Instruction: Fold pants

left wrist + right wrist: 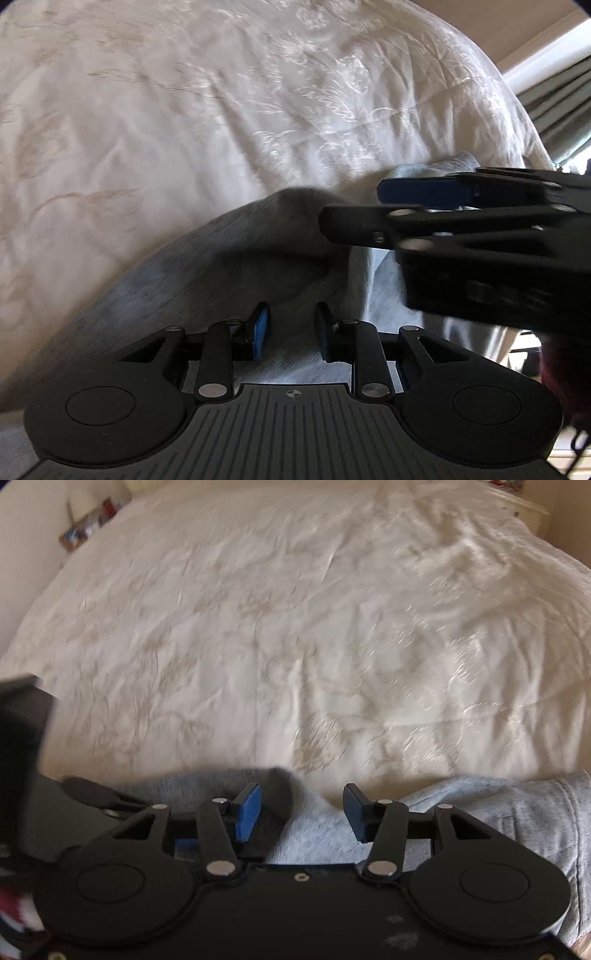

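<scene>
hovering low over grey pants (314, 834) on bed (295, 627), left gripper (291, 328) and right gripper (301, 808), jaws parted, gripping nothing

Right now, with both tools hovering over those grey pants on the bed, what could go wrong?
1. Both tools are open over bunched cloth: the left tool or the right tool could pinch several layers of the grey pants, giving a crooked fold.
2. The two tools sit close together, so they might bump.
3. The pants lie near the edge of the white bedspread; a tug could drag them off.
</scene>
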